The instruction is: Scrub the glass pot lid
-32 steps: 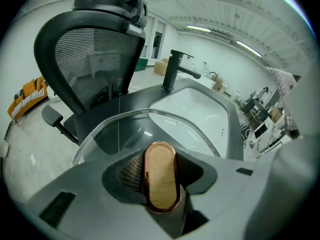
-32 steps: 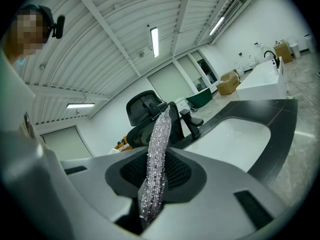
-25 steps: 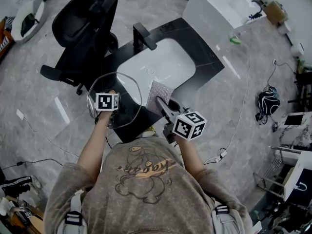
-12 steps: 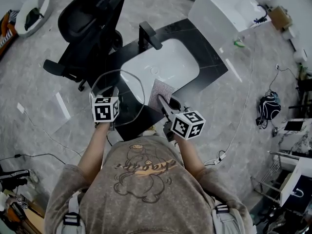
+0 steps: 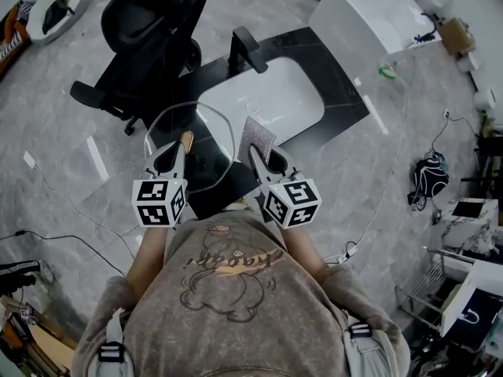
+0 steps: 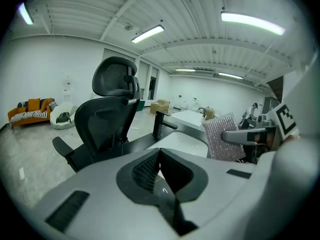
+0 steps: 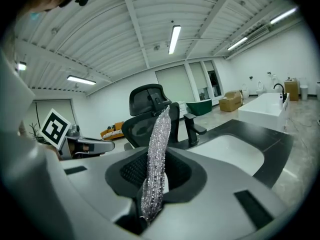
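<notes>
I find open air above the white sink [image 5: 267,104]. The black tap [image 5: 240,49] guards its far edge, the office chair [image 5: 149,26] crowds the counter's [image 5: 336,94] left end, and the glass pot lid [image 5: 211,154] sits nearest me.

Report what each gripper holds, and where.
Right gripper clamps the scrub pad by one edge. Left gripper just closed by the knob of the glass lid, nothing visible between its jaws; a hold cannot be told.

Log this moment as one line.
left gripper: just closed, empty, above glass lid | right gripper: shut on scrub cloth, beside glass lid
</notes>
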`<control>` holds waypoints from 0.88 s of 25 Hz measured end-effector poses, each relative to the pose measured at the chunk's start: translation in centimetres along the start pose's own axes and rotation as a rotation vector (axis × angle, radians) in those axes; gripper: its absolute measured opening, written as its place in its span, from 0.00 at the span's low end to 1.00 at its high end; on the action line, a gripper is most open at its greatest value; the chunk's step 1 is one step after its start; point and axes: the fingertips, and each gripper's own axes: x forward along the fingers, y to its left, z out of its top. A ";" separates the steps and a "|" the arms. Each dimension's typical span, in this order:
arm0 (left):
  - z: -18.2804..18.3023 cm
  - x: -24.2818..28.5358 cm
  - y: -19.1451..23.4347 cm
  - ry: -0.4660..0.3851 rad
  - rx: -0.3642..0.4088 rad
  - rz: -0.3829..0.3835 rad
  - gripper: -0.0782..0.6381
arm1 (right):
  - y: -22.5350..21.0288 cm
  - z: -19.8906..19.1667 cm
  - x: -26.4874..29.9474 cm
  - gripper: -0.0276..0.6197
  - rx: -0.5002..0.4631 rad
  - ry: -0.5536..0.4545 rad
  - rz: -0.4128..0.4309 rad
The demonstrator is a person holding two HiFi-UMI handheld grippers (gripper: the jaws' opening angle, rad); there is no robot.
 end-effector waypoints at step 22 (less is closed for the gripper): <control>-0.8 0.2 0.3 -0.003 0.014 0.021 0.13 | 1.2 -1.7 0.5 0.17 -0.050 0.061 0.029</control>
